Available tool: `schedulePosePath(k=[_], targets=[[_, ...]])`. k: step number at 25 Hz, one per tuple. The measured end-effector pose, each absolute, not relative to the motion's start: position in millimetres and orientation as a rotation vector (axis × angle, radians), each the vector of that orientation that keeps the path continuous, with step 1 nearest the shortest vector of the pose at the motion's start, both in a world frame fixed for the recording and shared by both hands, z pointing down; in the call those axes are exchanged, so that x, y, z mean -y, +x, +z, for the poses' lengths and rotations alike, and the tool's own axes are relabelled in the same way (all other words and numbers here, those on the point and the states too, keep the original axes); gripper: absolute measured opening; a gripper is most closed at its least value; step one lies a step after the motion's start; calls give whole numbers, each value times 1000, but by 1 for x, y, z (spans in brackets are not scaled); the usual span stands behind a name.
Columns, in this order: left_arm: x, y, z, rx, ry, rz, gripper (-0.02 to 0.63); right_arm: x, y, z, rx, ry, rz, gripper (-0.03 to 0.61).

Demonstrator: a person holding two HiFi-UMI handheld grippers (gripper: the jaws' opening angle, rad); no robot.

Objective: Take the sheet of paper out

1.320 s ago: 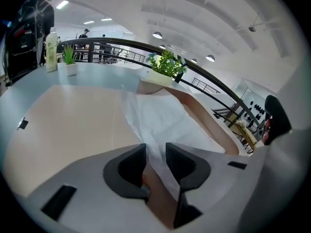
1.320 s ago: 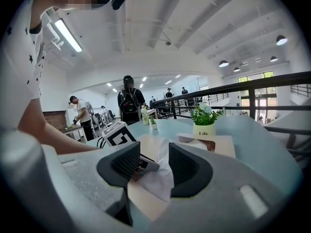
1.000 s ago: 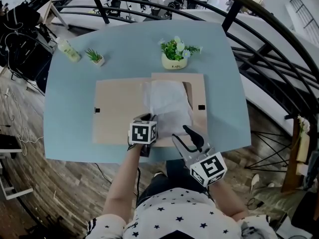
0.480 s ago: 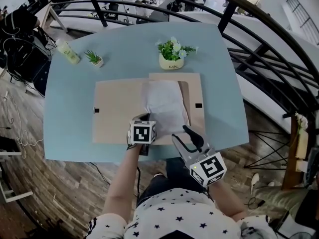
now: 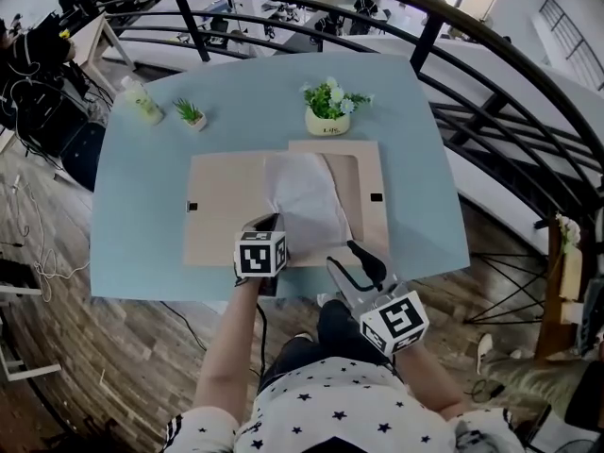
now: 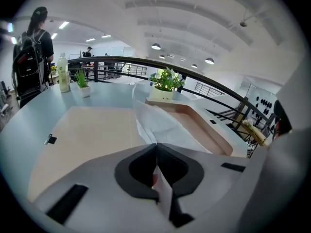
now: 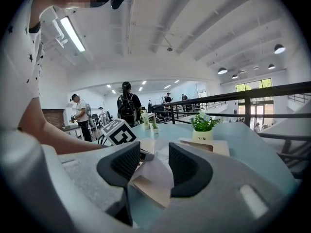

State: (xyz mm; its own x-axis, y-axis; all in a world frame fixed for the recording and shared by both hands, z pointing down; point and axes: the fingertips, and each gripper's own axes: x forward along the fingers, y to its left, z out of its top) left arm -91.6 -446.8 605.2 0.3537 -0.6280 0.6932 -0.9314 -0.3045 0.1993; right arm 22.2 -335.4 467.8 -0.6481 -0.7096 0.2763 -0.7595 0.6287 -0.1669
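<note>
Read the head view as a clock face, with 12 pointing away from the person. The box (image 5: 373,173) lies in the middle of the table (image 5: 142,206), and its lid (image 5: 226,210) is folded flat toward 9. The paper (image 5: 307,201) lies in the tray. It is a thin, crumpled white sheet (more like tissue than card) that runs from the tray's 12 end down to 6, where it reaches past the near rim. Its left side is raised along the fold between tray and lid.

The left gripper (image 6: 156,149) is at the tray's 7 corner. Its jaws are pressed together on the paper's near edge. In its own view a strip of the sheet passes down between the closed pads, and the rest rises from them toward the tray.

The right gripper (image 7: 154,154) hangs at 5, about at the table's near edge and apart from the box. Its jaws stand well apart and grip nothing. Through the gap, its view shows the box's near corner and the paper beyond.

At 12 of the box stands a pot (image 5: 329,111) of flowers. At 10 stands a small plant (image 5: 192,113), with a bottle (image 5: 140,100) just beside it toward 9. A dark railing (image 5: 434,26) curves round the table from 12 to 3.
</note>
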Motion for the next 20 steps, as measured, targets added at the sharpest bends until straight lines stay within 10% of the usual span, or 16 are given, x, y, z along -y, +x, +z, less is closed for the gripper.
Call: schedulePosePath(k=[20], targets=[[312,-154,530,1504,2117,400,2,203,-21,450,2739,1208,258,169]])
